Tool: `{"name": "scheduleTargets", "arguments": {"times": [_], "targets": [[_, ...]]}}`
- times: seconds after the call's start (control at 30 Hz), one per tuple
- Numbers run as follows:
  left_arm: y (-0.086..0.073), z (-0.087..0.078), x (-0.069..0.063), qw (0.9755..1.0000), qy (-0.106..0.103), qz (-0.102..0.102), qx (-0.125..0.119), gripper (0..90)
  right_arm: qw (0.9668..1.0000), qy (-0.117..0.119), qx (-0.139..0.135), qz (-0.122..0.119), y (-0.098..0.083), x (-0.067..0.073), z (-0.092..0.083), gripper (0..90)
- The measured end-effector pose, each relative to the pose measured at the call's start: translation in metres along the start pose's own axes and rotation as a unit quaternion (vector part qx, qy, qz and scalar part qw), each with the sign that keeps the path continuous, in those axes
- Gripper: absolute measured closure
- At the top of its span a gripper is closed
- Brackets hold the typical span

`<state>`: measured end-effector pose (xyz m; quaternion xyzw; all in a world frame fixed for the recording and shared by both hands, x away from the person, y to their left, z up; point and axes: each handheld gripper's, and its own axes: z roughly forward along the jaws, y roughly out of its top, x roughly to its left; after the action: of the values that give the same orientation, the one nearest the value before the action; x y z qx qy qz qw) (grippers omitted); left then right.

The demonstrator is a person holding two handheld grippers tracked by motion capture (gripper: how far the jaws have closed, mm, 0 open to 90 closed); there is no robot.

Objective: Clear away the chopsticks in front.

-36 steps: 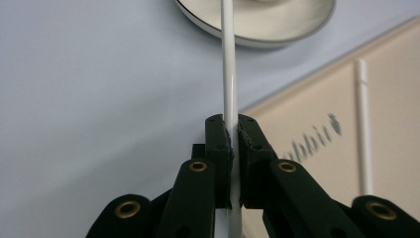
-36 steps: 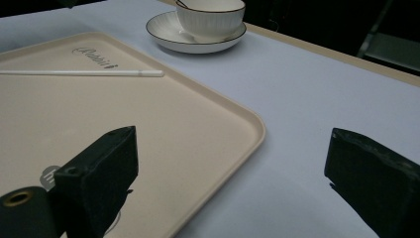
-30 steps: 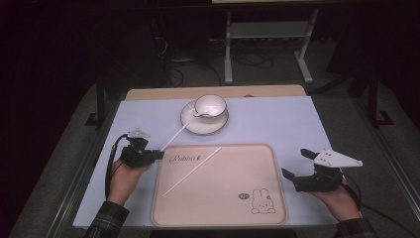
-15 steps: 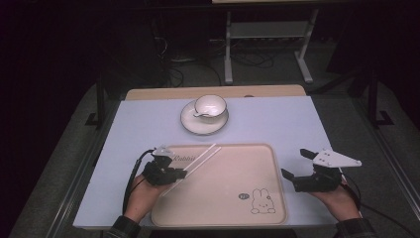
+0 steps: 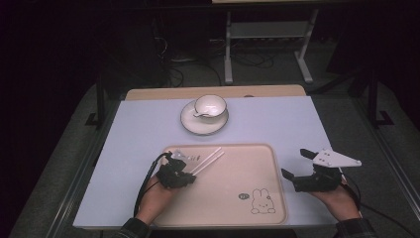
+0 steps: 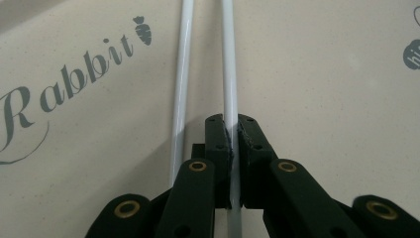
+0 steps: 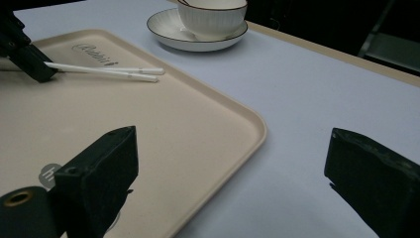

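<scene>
Two white chopsticks (image 5: 210, 158) lie side by side over the upper left part of a beige rabbit tray (image 5: 233, 198). My left gripper (image 5: 190, 172) sits low over the tray, shut on the near end of one chopstick (image 6: 229, 74). The other chopstick (image 6: 181, 89) runs just beside the jaws, outside the pads. From the right gripper view both chopsticks (image 7: 106, 71) stretch from the left gripper (image 7: 42, 69) toward the tray's rim. My right gripper (image 5: 297, 163) rests off the tray's right edge, open, with nothing between its fingers (image 7: 104, 163).
A white cup (image 5: 209, 105) stands on a saucer (image 5: 190, 125) on the pale blue table (image 5: 277, 124), beyond the tray. The same cup (image 7: 213, 15) and saucer (image 7: 168, 32) show in the right gripper view. Dark floor and a metal stand lie past the table's far edge.
My left gripper has carried its chopstick from the tray's left edge rightward and nearer the person, lowering it beside the other chopstick. The right gripper has stayed still.
</scene>
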<state>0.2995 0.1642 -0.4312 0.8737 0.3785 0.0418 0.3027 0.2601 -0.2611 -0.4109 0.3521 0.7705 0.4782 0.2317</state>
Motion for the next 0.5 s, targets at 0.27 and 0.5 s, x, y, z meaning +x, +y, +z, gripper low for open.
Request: {"name": "scheduleTargets", "arguments": {"times": [0.27,0.5], "targets": [[-0.0017,-0.0004,0.0009,0.9999,0.009,0.003,-0.006,83.4,1.0000,0.000,0.001,0.000,-0.0001,0.0001,0.0001,5.9],[-0.0018,-0.0004,0.0007,0.9999,0.009,0.004,-0.007,83.0,1.0000,0.000,0.000,0.000,-0.0001,-0.0001,0.0001,5.9]]}}
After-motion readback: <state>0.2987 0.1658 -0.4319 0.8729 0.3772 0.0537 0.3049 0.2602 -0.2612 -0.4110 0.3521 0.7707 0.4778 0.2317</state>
